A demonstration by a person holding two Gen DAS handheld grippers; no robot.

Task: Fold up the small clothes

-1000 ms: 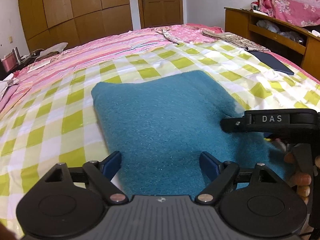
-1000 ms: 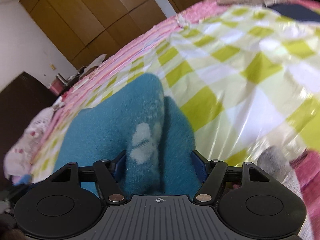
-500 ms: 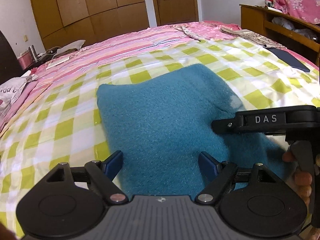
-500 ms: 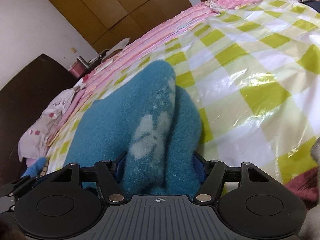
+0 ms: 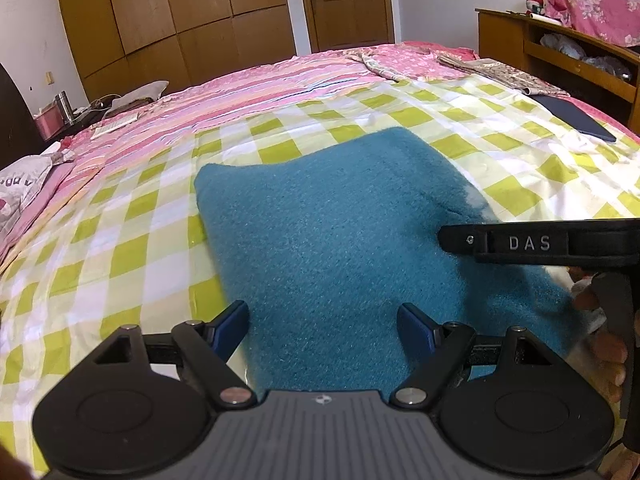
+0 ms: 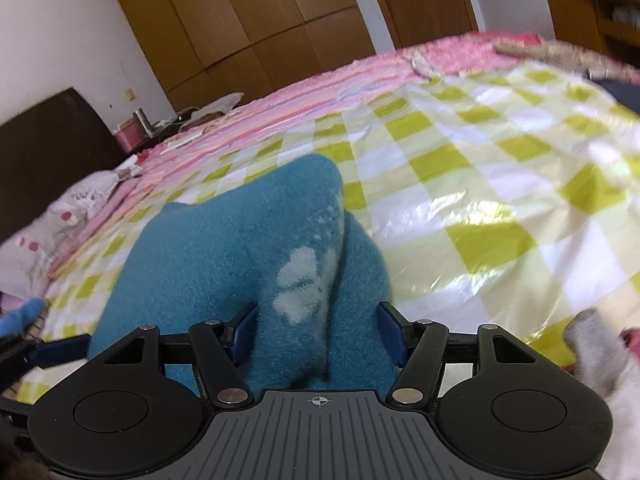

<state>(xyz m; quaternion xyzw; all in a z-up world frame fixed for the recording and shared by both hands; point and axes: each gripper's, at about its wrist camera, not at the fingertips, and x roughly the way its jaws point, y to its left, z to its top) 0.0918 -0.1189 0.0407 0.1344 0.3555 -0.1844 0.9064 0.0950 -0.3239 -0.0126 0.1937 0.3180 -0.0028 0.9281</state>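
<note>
The right claw [image 6: 316, 332] is being rolled level, its jaws having just been closing on the teal garment [image 5: 340, 240] bunched between them; the left claw [image 5: 322, 328] is being held wide, empty, at lower centre; the fold is being carried over next

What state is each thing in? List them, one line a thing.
teal garment: lying on the sheet, its right edge bunched up in a gripper
left gripper: open, garment between its fingers, not pinched
right gripper: shut on the garment's bunched edge
checked sheet: spread flat over the bed
door: shut
</note>
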